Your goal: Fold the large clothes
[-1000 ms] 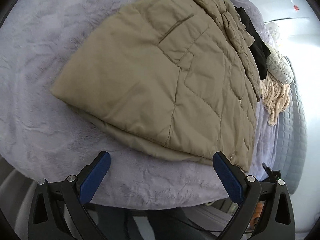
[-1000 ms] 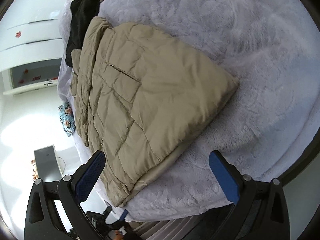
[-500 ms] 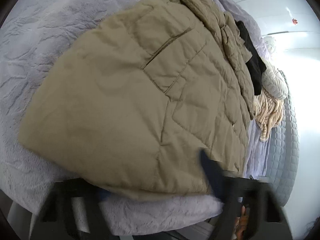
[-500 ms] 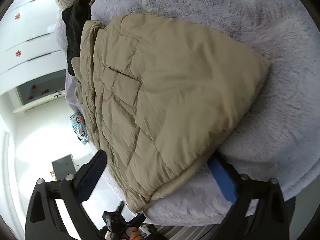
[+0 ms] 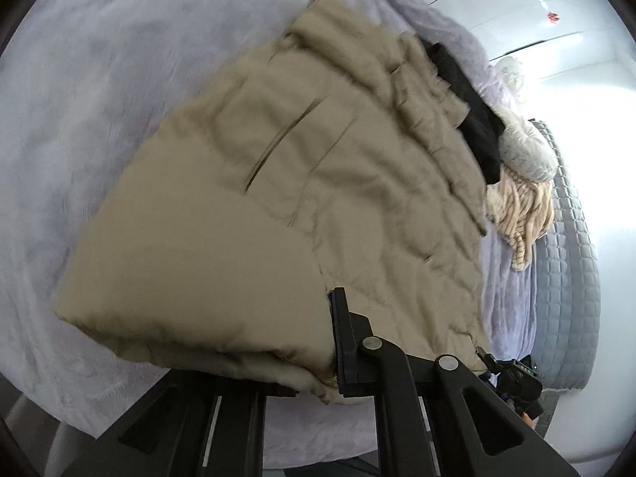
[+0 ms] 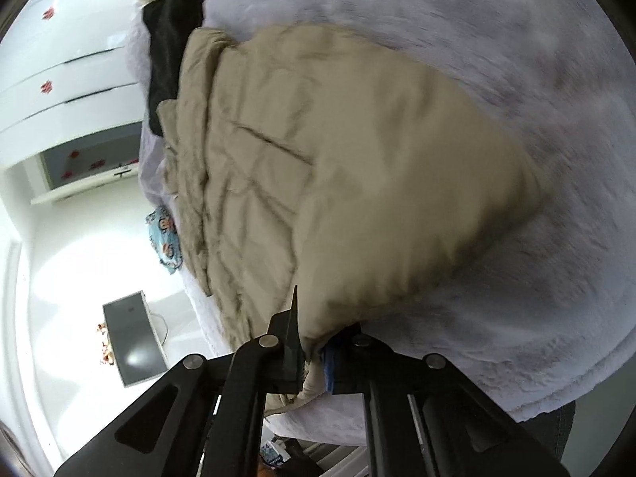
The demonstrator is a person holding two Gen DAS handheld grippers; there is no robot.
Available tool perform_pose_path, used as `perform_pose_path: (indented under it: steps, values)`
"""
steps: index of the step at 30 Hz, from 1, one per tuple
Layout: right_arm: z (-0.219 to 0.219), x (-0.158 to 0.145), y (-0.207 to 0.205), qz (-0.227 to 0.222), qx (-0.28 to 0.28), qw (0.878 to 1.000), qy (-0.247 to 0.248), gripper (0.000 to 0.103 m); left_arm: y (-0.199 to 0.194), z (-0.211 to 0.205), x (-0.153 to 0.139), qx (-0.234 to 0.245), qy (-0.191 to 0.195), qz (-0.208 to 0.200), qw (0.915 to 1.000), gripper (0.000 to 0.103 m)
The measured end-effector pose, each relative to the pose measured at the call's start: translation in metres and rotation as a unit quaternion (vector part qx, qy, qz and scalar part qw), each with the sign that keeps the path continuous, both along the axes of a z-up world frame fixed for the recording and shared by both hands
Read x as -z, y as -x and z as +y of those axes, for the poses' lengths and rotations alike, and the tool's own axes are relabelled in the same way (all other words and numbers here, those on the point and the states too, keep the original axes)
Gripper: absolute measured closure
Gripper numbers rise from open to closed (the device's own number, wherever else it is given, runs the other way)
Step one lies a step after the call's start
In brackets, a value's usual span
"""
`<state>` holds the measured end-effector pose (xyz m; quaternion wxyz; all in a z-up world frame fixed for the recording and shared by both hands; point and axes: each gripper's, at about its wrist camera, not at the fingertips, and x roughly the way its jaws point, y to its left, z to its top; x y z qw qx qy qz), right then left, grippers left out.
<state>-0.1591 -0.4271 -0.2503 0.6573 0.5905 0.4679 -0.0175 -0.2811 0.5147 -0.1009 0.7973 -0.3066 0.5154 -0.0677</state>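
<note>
Garment: your beige quilted jacket [image 5: 302, 206] lies on the bed [image 5: 99, 79], on its pale lilac plush blanket, already folded into a thick, roughly rectangular bundle with a pocket seam facing up.
Left hand-held gripper [image 5: 332, 361]: you have it clamped tight on the near hem of the jacket; padded cloth bulges out beside the one finger that shows.
Right hand-held gripper [image 6: 312, 351]: closed as well, pinching the near corner of the same jacket, with fabric squeezed between the black finger and the blue pad.
Done so far: judging from the layers stacked at the near edge, at least one fold is in and both grips are set.
Left to do: you probably carry this near edge up and over toward the far end to halve the bundle, then let go and flatten it.
Watch: the padding is bulky and slippery, so the stacked layers may slide apart as you lift.
Waiting: a black garment [image 5: 473, 119] and a cream knit [image 5: 516, 206] lie past the jacket's far end, seemingly not folded yet.
</note>
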Motion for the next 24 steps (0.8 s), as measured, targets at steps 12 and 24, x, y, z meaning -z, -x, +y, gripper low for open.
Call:
perform_pose_path:
  steps: [12,24]
  values:
    - [-0.01,-0.137,-0.153,-0.125,-0.125,0.976,0.124,0.096,-0.117,-0.029,-0.153,0.032,-0.08,-0.119,0.9892,0.09]
    - [-0.006,-0.127,-0.364,-0.114,-0.234,0.925,0.275,0.096,-0.309,-0.043,-0.127,-0.012,-0.238,-0.082,0.9678,0.09]
